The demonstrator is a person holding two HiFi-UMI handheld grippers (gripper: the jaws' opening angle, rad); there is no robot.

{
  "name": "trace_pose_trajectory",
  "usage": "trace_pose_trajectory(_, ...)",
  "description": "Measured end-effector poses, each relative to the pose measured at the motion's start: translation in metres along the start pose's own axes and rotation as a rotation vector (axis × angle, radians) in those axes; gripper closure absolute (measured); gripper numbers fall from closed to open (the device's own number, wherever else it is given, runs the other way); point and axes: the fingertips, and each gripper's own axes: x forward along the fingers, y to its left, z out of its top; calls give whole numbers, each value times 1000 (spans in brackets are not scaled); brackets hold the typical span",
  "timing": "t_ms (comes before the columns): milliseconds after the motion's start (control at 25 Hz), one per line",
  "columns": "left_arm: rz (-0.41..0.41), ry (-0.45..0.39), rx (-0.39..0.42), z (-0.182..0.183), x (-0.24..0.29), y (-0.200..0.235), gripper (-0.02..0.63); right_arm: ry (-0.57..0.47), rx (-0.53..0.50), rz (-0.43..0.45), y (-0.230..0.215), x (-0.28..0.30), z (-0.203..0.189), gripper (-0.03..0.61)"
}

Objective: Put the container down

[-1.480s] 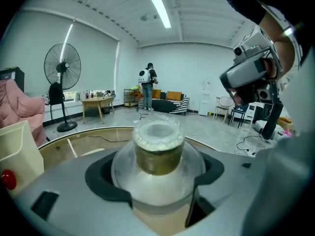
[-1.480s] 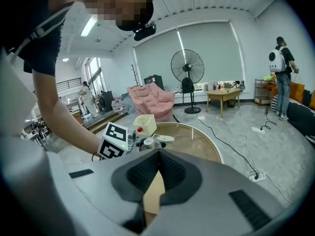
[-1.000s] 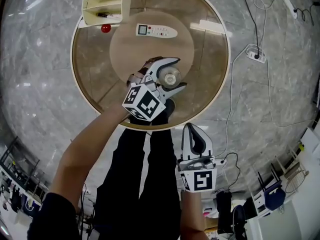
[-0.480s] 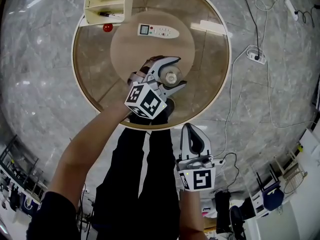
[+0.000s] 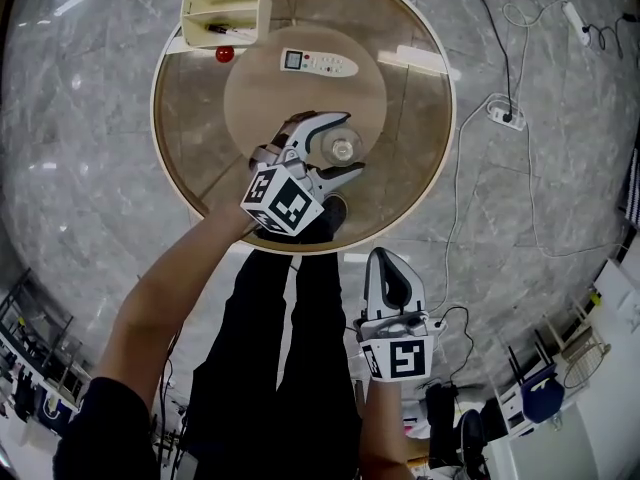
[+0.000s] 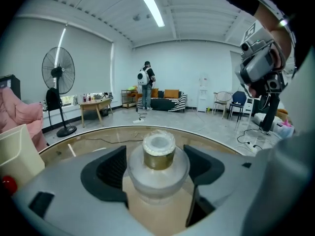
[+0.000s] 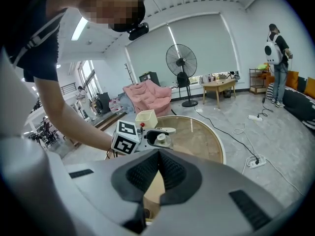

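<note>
A clear round container (image 5: 341, 152) with a gold neck and a white cap stands upright between the jaws of my left gripper (image 5: 338, 144), over the round glass table (image 5: 420, 148). In the left gripper view the container (image 6: 158, 154) fills the gap, and both pads of the left gripper (image 6: 157, 167) press on its body. I cannot tell whether its base touches the glass. My right gripper (image 5: 385, 260) hangs off the table's near edge, above the person's legs. In its own view the right gripper (image 7: 158, 163) has its jaws together with nothing between them.
A cream organiser box (image 5: 224, 13) with a pen in it stands at the table's far left rim, with a red ball (image 5: 224, 54) beside it. A white remote control (image 5: 317, 63) lies beyond the container. A power strip (image 5: 503, 113) and cables lie on the marble floor to the right.
The left gripper has drifted slightly left with the container still between its jaws. The right gripper has hardly moved.
</note>
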Motion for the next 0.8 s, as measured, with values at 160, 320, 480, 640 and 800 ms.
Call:
trace_pose_trajectory(160, 63, 40, -47, 7, -26, 0, 276, -9, 18, -42, -8, -18, 15, 552)
trace_pose_trajectory(320, 85, 46, -88, 29, -65, -3, 276, -35, -6, -56, -5, -42, 53, 551)
trace_pose_trajectory(480, 115, 34, -123, 76, -118, -8, 276, -38, -47, -23, 17, -67, 91, 551)
trace_pose_trajectory(640, 213, -53, -185, 172, -188, 10, 276, -71, -86, 10, 45, -100, 153, 551)
trace_pose_trajectory(800, 258, -85, -203, 260, -258, -6, 278, -81, -114, 38, 79, -152, 207, 552)
